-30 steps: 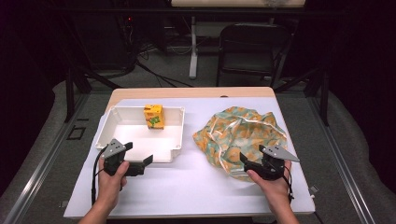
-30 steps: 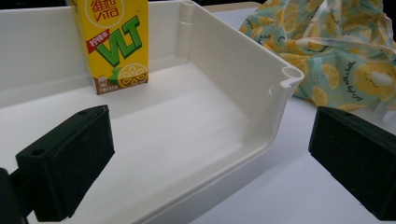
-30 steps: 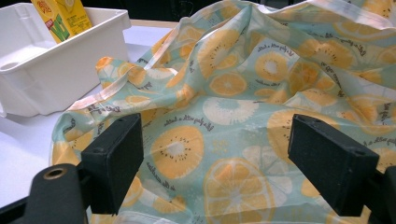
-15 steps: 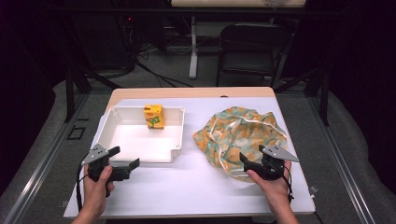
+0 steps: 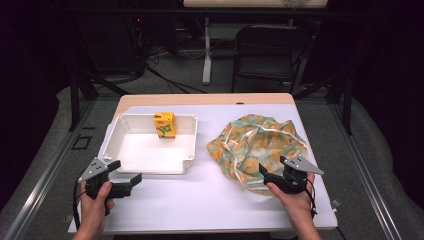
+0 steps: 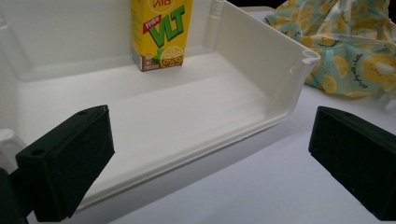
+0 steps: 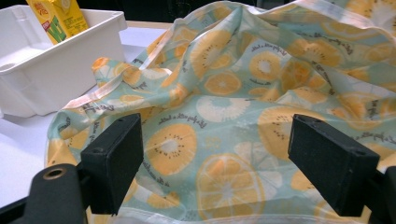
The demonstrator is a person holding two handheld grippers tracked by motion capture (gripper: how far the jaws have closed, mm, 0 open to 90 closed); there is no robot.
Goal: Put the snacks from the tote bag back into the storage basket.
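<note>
Both grippers gape wide, empty: right gripper (image 5: 264, 172) over cloth (image 5: 255, 145) edge (slippery, bunched) — risk grabbing multiple layers; left gripper (image 5: 127, 172) near tray (image 5: 187, 160).

- The right gripper (image 7: 215, 163) is hovering with jaws spread wide over the fruit-print cloth (image 7: 243, 93);
- a yellow carton (image 7: 58, 18) is standing in the white bin (image 7: 42, 79) beside it.

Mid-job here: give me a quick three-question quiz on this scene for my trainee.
1. True or false: the juice carton lies flat on the table outside the white tray.
2. Which gripper has its jaws over the fruit-print cloth? A left gripper B right gripper
3. Fill in: both grippers' jaws stand ____.

Key: 1 false, it stands upright inside the tray; 2 B; 3 open.
</note>
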